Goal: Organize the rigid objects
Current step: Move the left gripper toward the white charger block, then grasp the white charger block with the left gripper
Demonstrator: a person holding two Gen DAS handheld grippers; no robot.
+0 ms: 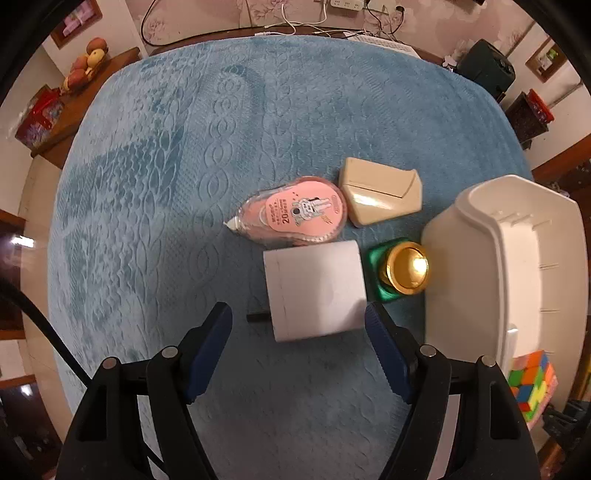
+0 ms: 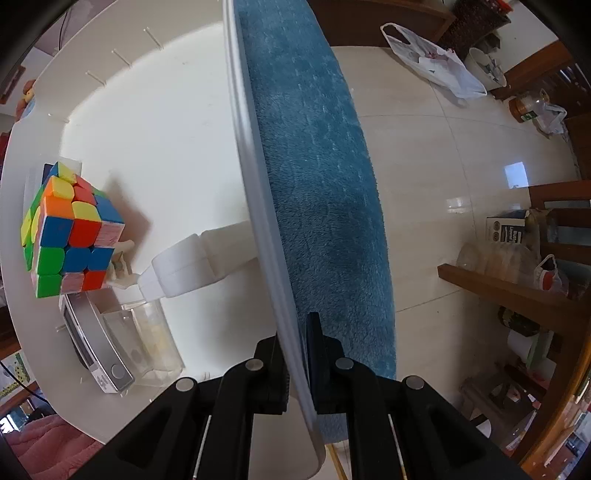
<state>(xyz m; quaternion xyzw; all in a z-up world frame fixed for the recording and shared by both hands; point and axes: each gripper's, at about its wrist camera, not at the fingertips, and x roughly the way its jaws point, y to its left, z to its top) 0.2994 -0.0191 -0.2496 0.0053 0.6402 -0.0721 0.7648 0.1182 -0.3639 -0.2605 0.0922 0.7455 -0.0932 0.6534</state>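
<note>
In the left wrist view my left gripper (image 1: 298,317) is open, its blue-padded fingers on either side of the near end of a white box (image 1: 314,288) on the blue cloth. Beyond it lie a pink correction tape (image 1: 295,214), a beige box (image 1: 380,190) and a green bottle with a gold cap (image 1: 400,271). A white bin (image 1: 480,258) stands at the right. In the right wrist view my right gripper (image 2: 297,363) is shut on the bin's rim (image 2: 255,184). Inside the bin are a colour cube (image 2: 70,232), a silver device (image 2: 96,350) and a clear case (image 2: 147,339).
The blue cloth (image 1: 184,166) covers the table. Cables and a power strip (image 1: 347,4) lie at its far edge. A wooden shelf with fruit (image 1: 88,62) stands at the far left. In the right wrist view, tiled floor (image 2: 443,147) and wooden shelves with bags (image 2: 517,280) lie to the right.
</note>
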